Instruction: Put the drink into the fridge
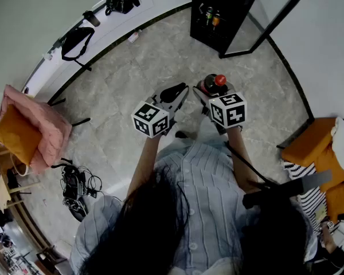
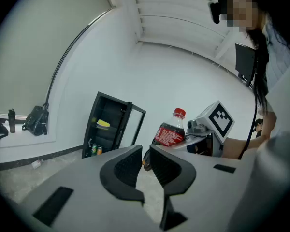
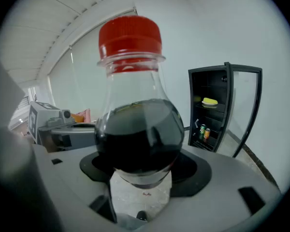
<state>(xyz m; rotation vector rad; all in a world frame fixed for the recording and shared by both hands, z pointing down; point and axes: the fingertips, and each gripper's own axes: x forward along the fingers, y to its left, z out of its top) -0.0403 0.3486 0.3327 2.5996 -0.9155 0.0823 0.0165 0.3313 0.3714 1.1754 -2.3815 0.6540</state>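
I carry two tongs. My right tongs [image 3: 140, 178] are spread wide around the one drink bottle [image 3: 137, 139] and grip its lower body, so the dark cola stands upright with its single red cap [image 3: 130, 35] on top. My left tongs [image 2: 146, 153] are drawn nearly together, only a slit between the pads, with nothing in them.

Ahead stands one black fridge [image 3: 210, 110], its glass door [image 3: 246, 108] swung open. The bottle is well apart from it, held in the air above the grey floor [image 1: 132, 79]. On a lower shelf I count two cans [image 3: 204, 132] side by side. One yellow thing [image 3: 210, 102] lies on a shelf above them; it is too small for me to say what.
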